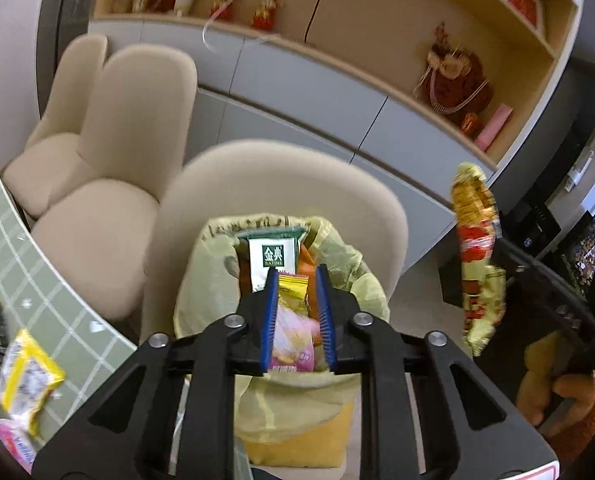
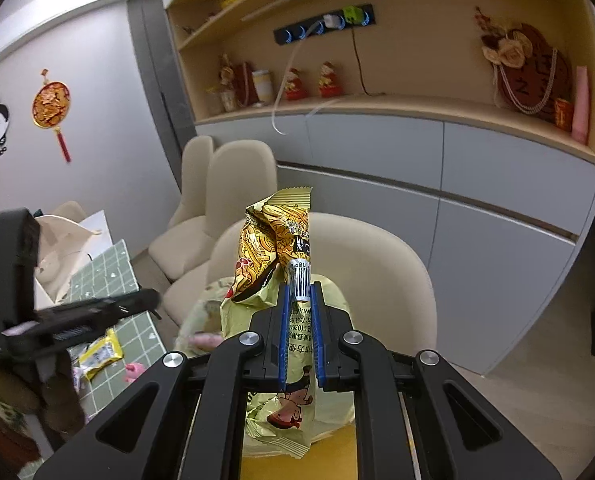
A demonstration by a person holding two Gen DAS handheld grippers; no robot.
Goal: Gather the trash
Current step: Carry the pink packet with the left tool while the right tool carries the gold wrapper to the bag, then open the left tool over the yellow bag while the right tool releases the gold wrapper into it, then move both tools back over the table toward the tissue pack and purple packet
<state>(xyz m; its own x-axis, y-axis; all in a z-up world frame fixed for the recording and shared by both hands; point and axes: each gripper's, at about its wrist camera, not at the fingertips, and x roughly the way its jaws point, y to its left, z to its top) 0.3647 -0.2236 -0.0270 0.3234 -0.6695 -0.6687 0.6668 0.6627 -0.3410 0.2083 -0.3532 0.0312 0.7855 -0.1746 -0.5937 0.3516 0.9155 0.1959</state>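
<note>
My left gripper (image 1: 296, 280) is partly open over a yellow trash bin (image 1: 297, 432) lined with a pale yellow bag (image 1: 349, 268). A pink and yellow snack wrapper (image 1: 291, 320) sits between its jaws; whether it is gripped or lying in the bin I cannot tell. A green-and-white carton (image 1: 271, 258) lies in the bin. My right gripper (image 2: 299, 300) is shut on a gold noodle wrapper (image 2: 273, 248), held upright above the bin (image 2: 297, 460). That wrapper also shows in the left wrist view (image 1: 477, 264).
A green checked table (image 1: 37, 280) lies to the left, with a yellow-edged wrapper (image 1: 29, 376) and a pink wrapper (image 1: 13, 444) on it. Beige chairs (image 1: 277, 184) stand behind the bin. Grey cabinets and shelves (image 2: 417, 152) line the back wall.
</note>
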